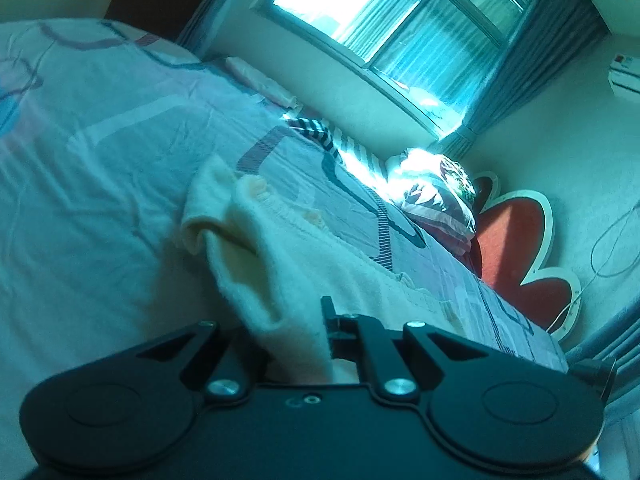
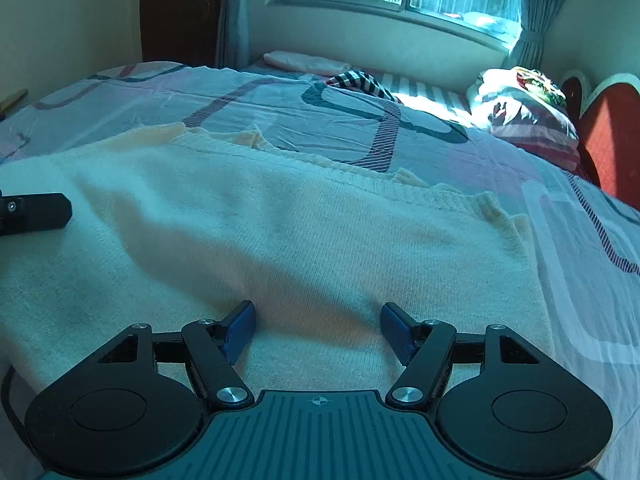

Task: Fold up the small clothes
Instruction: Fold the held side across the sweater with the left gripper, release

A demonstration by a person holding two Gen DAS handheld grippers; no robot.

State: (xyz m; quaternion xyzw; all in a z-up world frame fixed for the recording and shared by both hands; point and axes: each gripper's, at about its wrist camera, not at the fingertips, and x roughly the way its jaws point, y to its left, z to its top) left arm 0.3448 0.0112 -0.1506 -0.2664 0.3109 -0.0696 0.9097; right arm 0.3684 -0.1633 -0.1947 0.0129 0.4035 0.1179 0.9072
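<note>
A: status on the fold?

B: early, by my read; sweater (image 2: 280,232) is spread mostly flat on the bed (image 2: 460,160), knit side up, no finished fold visible; left gripper (image 1: 320,340) is clenched on a pinch of its edge and that flap is raised off the sheet, hanging in a ridge in the left wrist view

A: right side?

B: right gripper (image 2: 316,320) released, blue pads (image 2: 240,328) spread apart just over the near part of the knit; nothing between them, can't tell if the tips touch the fabric

A: so what's left?

B: carry the lifted edge across, lay it, then the remaining folds; basically all of it, judging from how it lies

A: edges and room?

B: far ribbed hem (image 2: 360,168) runs across the middle of the bed, wavy and a bit curled; right border sits well inside the mattress edge; open sheet beyond the hem, plenty to sweep over

A: obstacles?

B: striped cloth (image 2: 360,80) and pillow (image 2: 520,108) near the window side, well apart from the sweater; red headboard (image 2: 612,136) at far right; the near bed edge is hidden behind the grippers, so can't tell the margin there
</note>
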